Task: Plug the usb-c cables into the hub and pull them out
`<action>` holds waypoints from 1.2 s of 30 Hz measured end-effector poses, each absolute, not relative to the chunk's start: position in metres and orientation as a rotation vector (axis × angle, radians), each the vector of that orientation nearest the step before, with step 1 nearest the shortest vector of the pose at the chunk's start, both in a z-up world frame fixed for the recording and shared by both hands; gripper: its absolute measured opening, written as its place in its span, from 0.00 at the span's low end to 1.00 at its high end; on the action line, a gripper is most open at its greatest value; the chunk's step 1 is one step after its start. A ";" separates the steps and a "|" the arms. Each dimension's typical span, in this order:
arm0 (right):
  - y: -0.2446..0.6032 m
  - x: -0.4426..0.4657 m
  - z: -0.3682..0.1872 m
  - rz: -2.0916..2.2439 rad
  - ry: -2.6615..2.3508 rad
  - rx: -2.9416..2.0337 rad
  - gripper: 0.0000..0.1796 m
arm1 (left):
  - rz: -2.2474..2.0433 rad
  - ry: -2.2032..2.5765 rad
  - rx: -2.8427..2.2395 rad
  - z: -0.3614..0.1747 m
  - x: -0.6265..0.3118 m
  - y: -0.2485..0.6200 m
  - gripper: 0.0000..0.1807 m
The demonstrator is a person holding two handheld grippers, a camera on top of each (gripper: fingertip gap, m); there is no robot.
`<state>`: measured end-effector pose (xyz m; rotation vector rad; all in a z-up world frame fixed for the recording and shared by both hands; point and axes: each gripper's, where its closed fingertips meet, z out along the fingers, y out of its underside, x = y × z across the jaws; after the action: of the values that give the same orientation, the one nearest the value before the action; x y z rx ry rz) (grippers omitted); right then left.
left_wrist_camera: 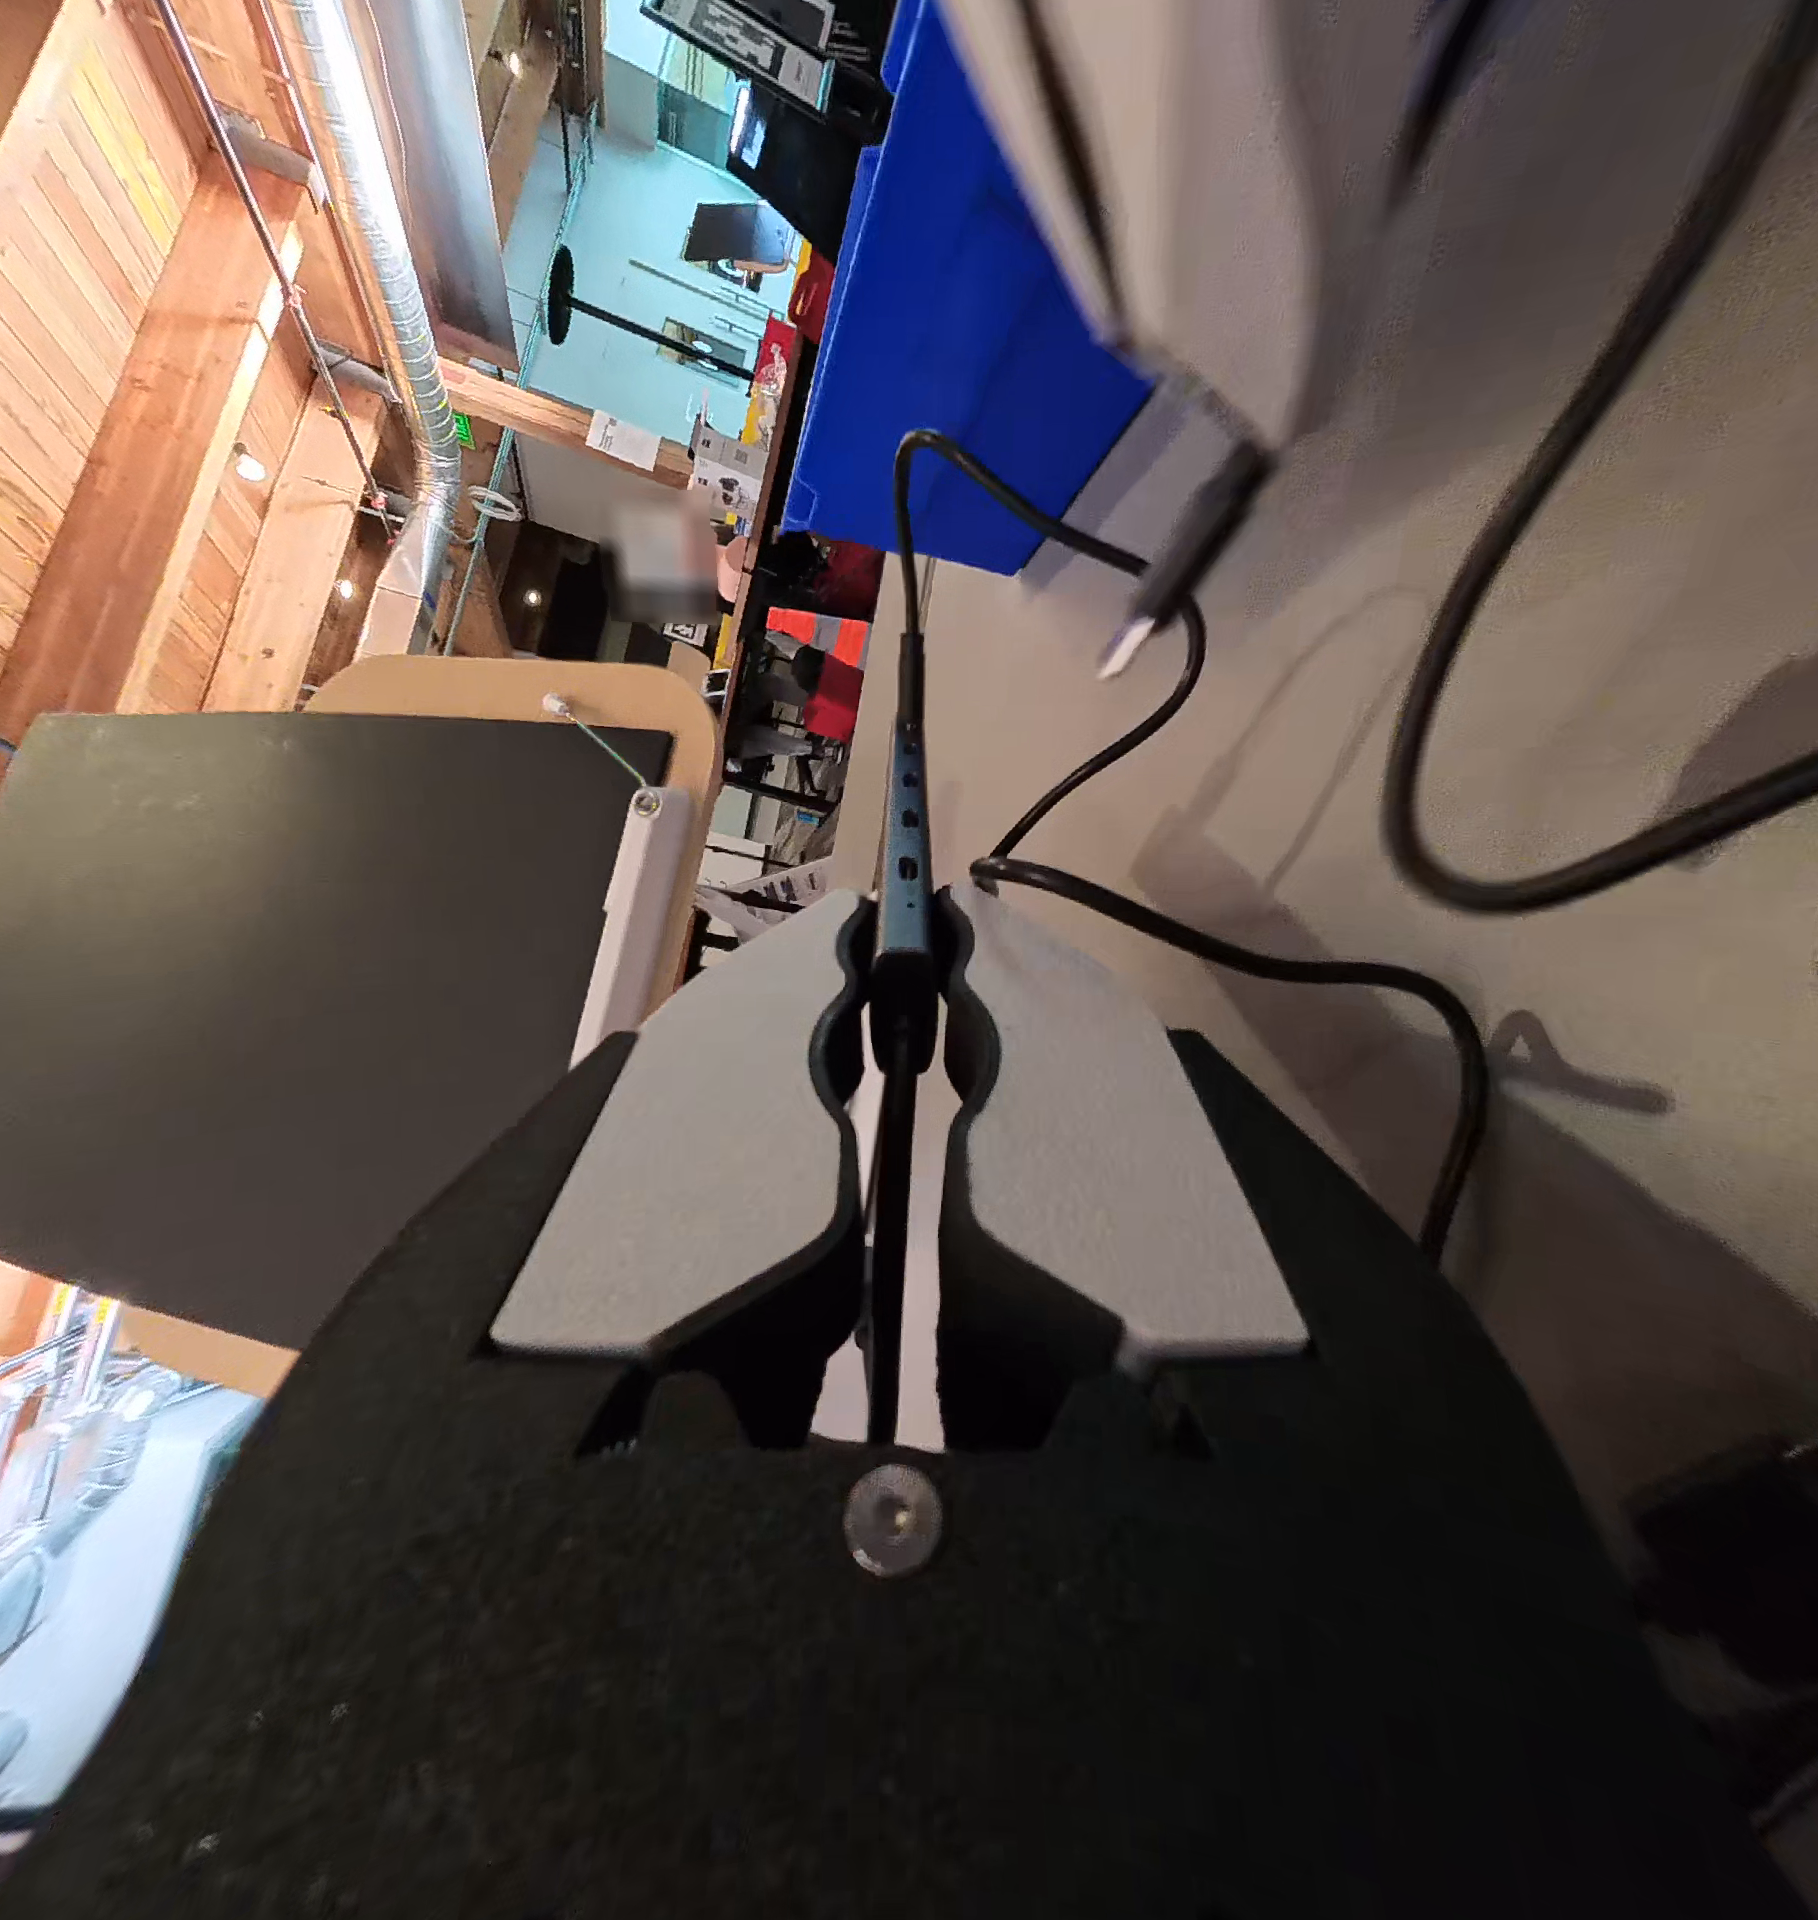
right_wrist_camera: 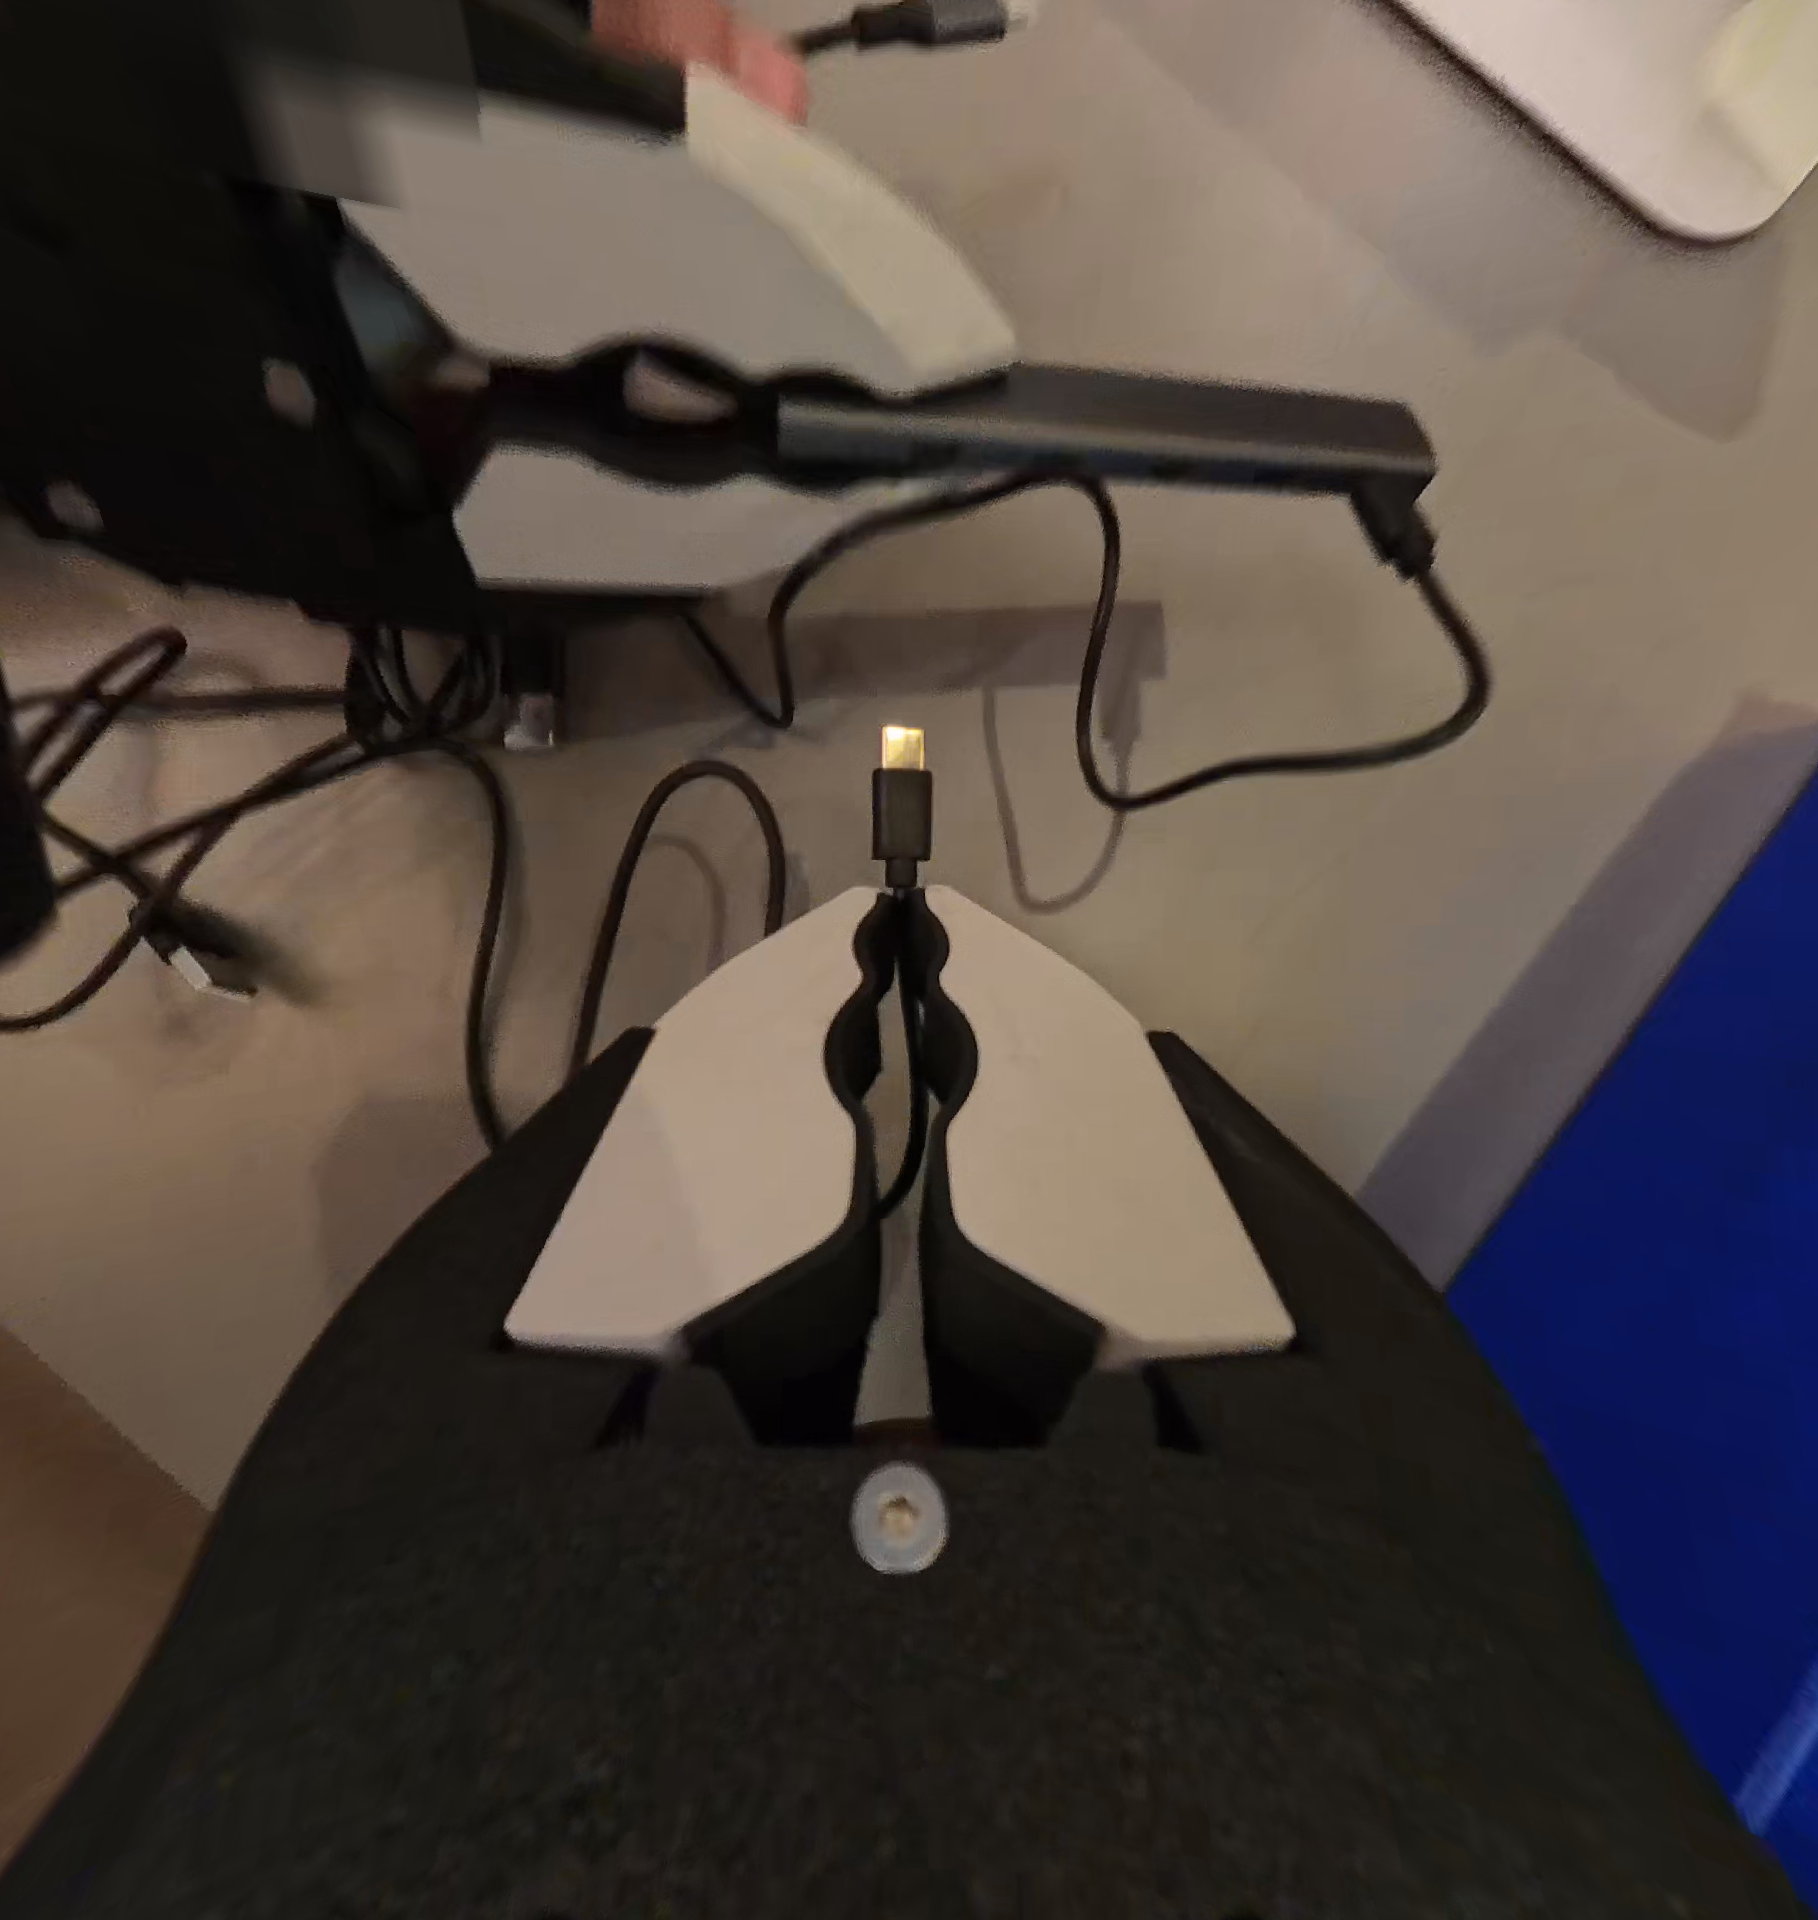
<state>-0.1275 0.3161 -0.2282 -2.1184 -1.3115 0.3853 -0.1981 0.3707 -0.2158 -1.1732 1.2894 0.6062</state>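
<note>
The left gripper (left_wrist_camera: 903,914) clamps the slim dark-grey metal hub (left_wrist_camera: 906,821) above the grey surface (right_wrist_camera: 1300,935); the right gripper (right_wrist_camera: 897,902) pinches a black USB-C cable (right_wrist_camera: 901,812) behind its plug, near the hub. Gripped there, the plug could tilt and miss the port.

No writing here can be read clearly.

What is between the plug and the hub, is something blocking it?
Nothing visible blocks it. The right gripper holds the usb-c plug pointing toward the hub, which the left gripper holds off the table. Only open air and a drooping cable below lie between.
</note>
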 end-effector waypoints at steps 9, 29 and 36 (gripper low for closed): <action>0.323 -0.135 -0.220 0.338 -1.352 -2.131 0.01 | 0.697 1.381 -1.073 -0.221 -0.177 0.356 0.05; 0.332 -0.147 -0.200 0.504 -1.295 -1.891 0.01 | 0.571 1.315 -1.195 -0.221 -0.179 0.357 0.05; 0.334 -0.150 -0.199 0.657 -1.209 -1.851 0.01 | 0.547 1.282 -1.233 -0.220 -0.180 0.358 0.05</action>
<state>-0.1499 0.3342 -0.1987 -1.8509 -1.2093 0.6568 -0.1798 0.3577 -0.2203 -1.2334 1.2824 0.5472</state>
